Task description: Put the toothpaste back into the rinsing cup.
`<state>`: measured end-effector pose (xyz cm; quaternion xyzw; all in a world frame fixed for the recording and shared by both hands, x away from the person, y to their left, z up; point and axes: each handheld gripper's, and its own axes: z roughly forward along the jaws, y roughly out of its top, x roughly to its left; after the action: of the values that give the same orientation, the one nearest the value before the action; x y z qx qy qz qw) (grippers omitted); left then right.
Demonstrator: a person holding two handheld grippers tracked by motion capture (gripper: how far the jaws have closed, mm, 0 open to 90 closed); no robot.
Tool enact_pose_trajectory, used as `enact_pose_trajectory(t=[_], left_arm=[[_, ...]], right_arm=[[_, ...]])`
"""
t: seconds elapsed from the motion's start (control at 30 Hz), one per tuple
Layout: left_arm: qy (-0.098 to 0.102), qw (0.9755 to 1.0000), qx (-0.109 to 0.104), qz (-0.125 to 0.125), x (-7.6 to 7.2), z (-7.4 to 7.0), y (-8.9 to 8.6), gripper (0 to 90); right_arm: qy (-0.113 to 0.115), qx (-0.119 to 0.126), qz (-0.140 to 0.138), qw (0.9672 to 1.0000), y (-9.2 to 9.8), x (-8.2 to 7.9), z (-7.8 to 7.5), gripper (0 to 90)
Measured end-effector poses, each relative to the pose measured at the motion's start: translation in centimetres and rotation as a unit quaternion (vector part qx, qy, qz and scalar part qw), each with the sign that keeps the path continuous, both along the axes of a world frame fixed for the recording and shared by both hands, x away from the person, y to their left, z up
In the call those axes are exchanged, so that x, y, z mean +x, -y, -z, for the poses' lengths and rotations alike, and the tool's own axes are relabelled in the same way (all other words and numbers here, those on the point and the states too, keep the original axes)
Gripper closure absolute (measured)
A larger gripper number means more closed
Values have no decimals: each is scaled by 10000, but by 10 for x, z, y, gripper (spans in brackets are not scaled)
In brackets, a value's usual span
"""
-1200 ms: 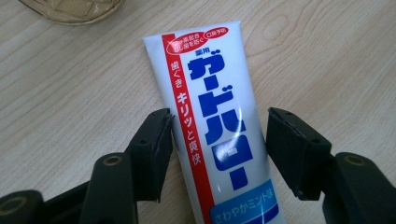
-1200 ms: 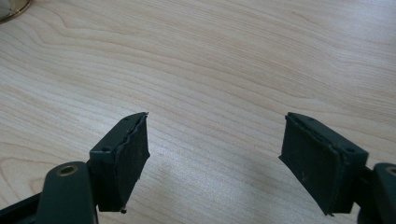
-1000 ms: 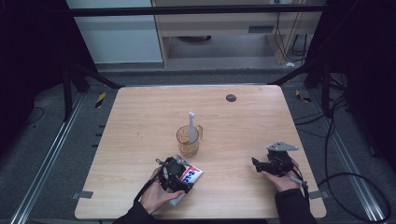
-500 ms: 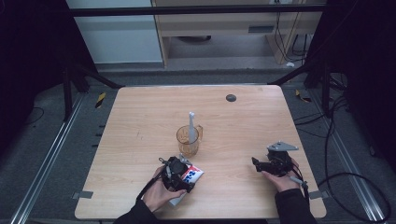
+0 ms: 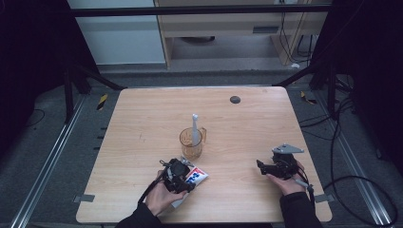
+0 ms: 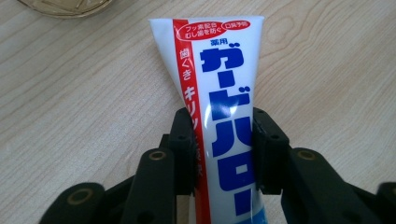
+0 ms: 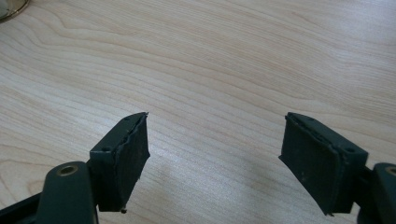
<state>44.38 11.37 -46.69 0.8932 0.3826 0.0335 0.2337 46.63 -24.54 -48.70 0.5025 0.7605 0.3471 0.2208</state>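
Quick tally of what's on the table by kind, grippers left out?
Toothpaste tube: 1
Clear cup: 1
Toothbrush standing in the cup: 1
Small dark round thing near the far edge: 1
Total: 4

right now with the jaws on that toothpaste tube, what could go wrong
The left gripper has just been closing on the toothpaste tube, pads pressing its soft body: a harder squeeze might force paste out. The amber cup holding the toothbrush stands close beyond it; a careless lift could tip it.
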Motion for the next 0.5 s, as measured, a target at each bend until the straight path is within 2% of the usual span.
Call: enact_pose_trajectory(t=[0.13,0.3,0.37,0.5], left_arm=[[66,9999,53,95,-3,-2,-3,674],[278,9995,-112,65,-8,-15,-13,684],[362,9991,-229,-12,-11,-21,-19,684],[525,9980,-334,-121,-13,-30,-33,686]], right_arm=[[42,-33,-2,10000,1,0,1,233],[55,-25,37,10000,3,0,0,234],[71,-46,42,10000,4,0,0,234],[104,-53,61,9999,4,0,-1,232]])
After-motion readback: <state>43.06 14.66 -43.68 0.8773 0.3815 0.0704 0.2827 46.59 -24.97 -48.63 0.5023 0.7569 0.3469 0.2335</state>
